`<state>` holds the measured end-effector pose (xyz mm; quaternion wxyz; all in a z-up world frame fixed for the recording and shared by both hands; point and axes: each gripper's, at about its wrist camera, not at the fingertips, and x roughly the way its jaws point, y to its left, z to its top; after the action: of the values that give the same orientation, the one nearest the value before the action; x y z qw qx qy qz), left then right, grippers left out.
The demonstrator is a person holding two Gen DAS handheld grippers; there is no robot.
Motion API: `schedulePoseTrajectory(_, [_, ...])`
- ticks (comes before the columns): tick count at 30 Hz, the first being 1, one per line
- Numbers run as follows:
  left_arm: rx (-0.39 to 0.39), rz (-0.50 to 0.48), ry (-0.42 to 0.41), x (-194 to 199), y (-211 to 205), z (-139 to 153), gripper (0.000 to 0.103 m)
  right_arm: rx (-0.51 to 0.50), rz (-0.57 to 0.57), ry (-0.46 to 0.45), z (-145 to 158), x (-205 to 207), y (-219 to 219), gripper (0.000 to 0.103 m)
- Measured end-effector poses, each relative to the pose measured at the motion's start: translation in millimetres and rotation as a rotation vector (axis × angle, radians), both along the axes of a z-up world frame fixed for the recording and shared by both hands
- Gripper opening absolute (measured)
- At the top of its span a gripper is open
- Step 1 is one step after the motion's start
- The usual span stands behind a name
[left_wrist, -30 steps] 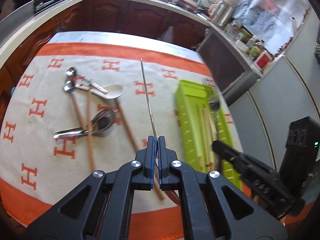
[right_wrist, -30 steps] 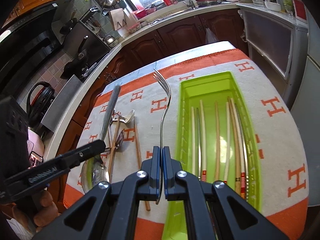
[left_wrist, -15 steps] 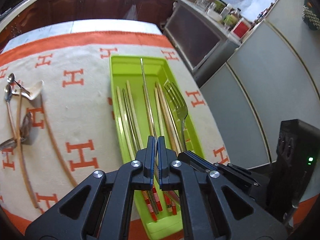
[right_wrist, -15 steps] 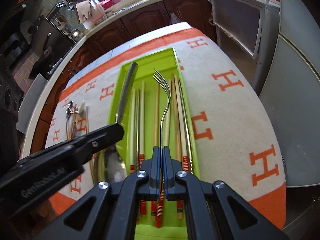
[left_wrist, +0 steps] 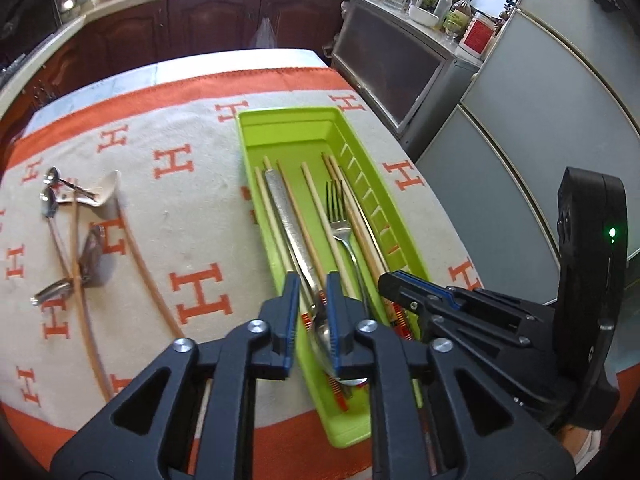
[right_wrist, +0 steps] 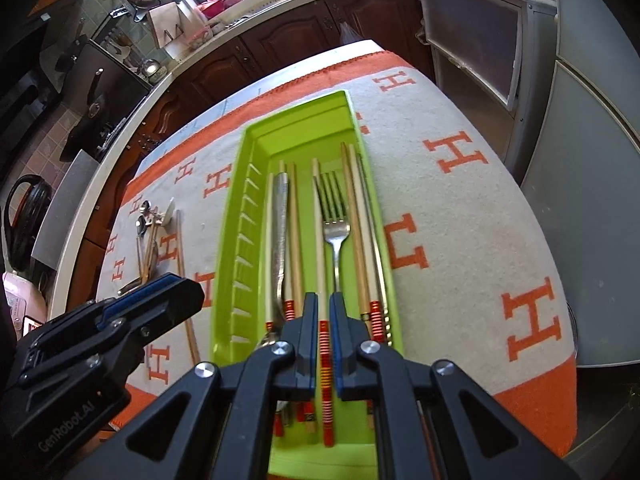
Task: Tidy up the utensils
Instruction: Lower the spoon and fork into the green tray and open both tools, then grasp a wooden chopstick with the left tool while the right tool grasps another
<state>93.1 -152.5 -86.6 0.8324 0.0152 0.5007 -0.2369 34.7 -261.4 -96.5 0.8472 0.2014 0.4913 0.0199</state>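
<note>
**Operator:** Both grippers have swung over from the cloth (left_wrist: 192, 200) to the green tray (left_wrist: 288, 114), and what each was carrying now lies inside it.

**Spotter:** Take me across, starting left of the tray.

**Operator:** Well left of the tray, the loose pile (left_wrist: 76, 240) of spoons and wooden chopsticks is where it was, untouched. At the tray's near end, my left gripper (left_wrist: 312, 280) has just been opening. Its jaws stand spread with the bowl of the long spoon (left_wrist: 286, 216) between them, but the pads aren't pressing on it. That spoon lies flat in the tray's left half among the chopsticks (left_wrist: 316, 200), handle pointing to the far end.

**Spotter:** And the fork?

**Operator:** The fork (left_wrist: 338, 216) is in the tray's right half, tines toward the far end, lying free. My right gripper (right_wrist: 324, 300) has just begun parting too (only a narrow gap so far) and pinches nothing. A red-banded chopstick end shows through the gap, lower down in the tray.

**Spotter:** So both drops are done?

**Operator:** I'd judge so. Two more pieces are sorted, and the pile left of the tray is what's left to fetch.
</note>
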Motion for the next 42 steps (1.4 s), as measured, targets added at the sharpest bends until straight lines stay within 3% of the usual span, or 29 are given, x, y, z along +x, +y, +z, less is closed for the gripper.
schedulePoseTrajectory(2, [0.005, 0.013, -0.015, -3.8, 10.3, 6.7, 0.029, 0.001, 0.010, -0.015, 6.0, -2.3, 6.1, 0.007])
schedulePoseTrajectory(4, [0.008, 0.035, -0.032, -8.6, 23.8, 13.4, 0.032, 0.002, 0.017, -0.026, 11.1, -4.4, 11.6, 0.007])
schedulePoseTrajectory(13, [0.051, 0.127, -0.124, -29.8, 82.6, 34.9, 0.034, 0.010, 0.079, -0.048, 26.1, -9.3, 44.0, 0.007])
schedulePoseTrajectory(23, [0.045, 0.244, -0.129, -35.6, 146.6, 38.1, 0.039, 0.010, 0.143, -0.048, 34.2, -3.8, 83.7, 0.007])
schedulePoseTrajectory(28, [0.018, 0.312, -0.104, -27.6, 180.6, 30.4, 0.048, 0.001, 0.171, -0.044, 33.4, 7.7, 103.0, 0.017])
schedulePoseTrajectory(32, [-0.008, 0.369, -0.075, -18.4, 204.4, 18.6, 0.053, -0.005, 0.210, -0.017, 24.7, 20.5, 120.5, 0.017])
schedulePoseTrajectory(42, [0.023, 0.414, 0.029, 13.1, 214.9, -29.8, 0.054, -0.074, 0.259, 0.044, -6.6, 57.4, 145.9, 0.017])
